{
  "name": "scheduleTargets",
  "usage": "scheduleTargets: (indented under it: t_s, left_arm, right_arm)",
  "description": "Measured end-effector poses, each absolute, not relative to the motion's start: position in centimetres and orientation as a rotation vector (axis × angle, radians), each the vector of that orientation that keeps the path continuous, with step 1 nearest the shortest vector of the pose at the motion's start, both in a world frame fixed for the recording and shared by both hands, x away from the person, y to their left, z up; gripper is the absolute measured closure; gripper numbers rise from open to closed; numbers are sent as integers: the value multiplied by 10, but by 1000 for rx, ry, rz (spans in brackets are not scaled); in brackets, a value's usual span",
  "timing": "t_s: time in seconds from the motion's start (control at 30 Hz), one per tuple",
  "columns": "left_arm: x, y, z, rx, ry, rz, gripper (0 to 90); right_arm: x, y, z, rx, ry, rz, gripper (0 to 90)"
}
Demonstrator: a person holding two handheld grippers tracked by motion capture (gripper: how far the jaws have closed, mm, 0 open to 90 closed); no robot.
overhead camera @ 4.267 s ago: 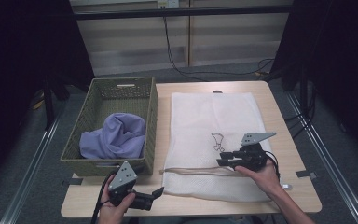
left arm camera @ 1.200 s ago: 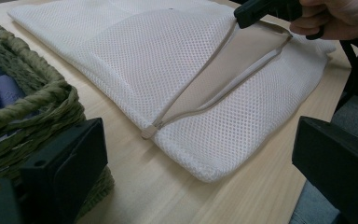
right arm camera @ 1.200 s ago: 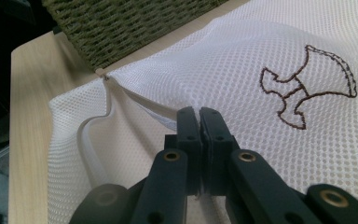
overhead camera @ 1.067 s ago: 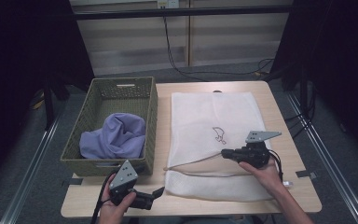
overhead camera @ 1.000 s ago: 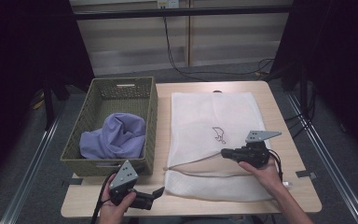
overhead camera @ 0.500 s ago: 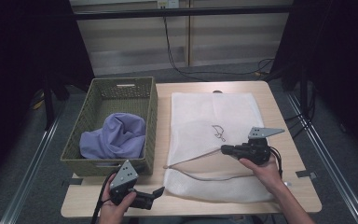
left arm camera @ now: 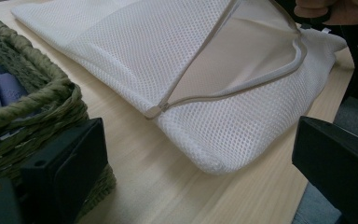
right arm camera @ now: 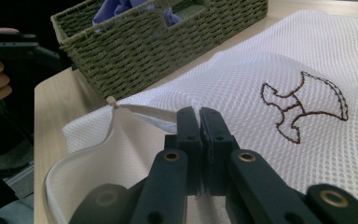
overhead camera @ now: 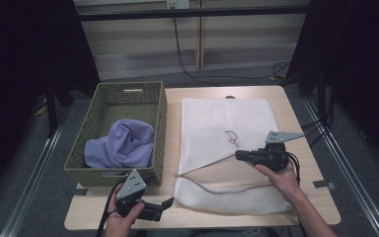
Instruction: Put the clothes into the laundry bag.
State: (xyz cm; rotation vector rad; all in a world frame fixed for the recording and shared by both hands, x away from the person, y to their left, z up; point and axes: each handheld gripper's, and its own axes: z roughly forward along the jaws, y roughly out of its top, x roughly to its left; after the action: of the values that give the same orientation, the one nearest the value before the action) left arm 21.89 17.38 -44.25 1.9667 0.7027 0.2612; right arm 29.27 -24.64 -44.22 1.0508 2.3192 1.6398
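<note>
A white mesh laundry bag (overhead camera: 227,123) lies flat on the wooden table (overhead camera: 202,94), its zippered mouth toward the front. My right gripper (overhead camera: 238,156) is shut on the upper edge of that mouth and holds it up off the lower layer, so the bag gapes. In the right gripper view the jaws (right arm camera: 199,121) pinch the mesh (right arm camera: 261,70) beside a brown stitched emblem (right arm camera: 303,105). My left gripper (overhead camera: 167,205) rests open at the table's front left. Its view looks at the bag's corner (left arm camera: 135,51) and zipper end (left arm camera: 154,111), with nothing between the jaws (left arm camera: 200,154).
A green woven basket (overhead camera: 160,128) stands left of the bag with a lilac cloth (overhead camera: 121,145) inside. Its corner (left arm camera: 37,107) is close beside the left gripper. Bare wood shows between basket and bag. Dark floor and cables lie beyond the table.
Since the oldest frame the right gripper has raised the bag's upper edge, and the mouth gapes wider. Over the last second it shifted only slightly right. The left gripper stayed put.
</note>
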Motion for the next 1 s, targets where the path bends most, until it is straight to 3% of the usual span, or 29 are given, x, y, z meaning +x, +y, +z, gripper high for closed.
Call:
scheduleTargets:
  t_s: [1.0]
  left_arm:
    - [219, 181, -437, 1938, 702, 244, 36]
  right_arm:
    - [304, -251, -417, 1026, 2185, 1763, 882]
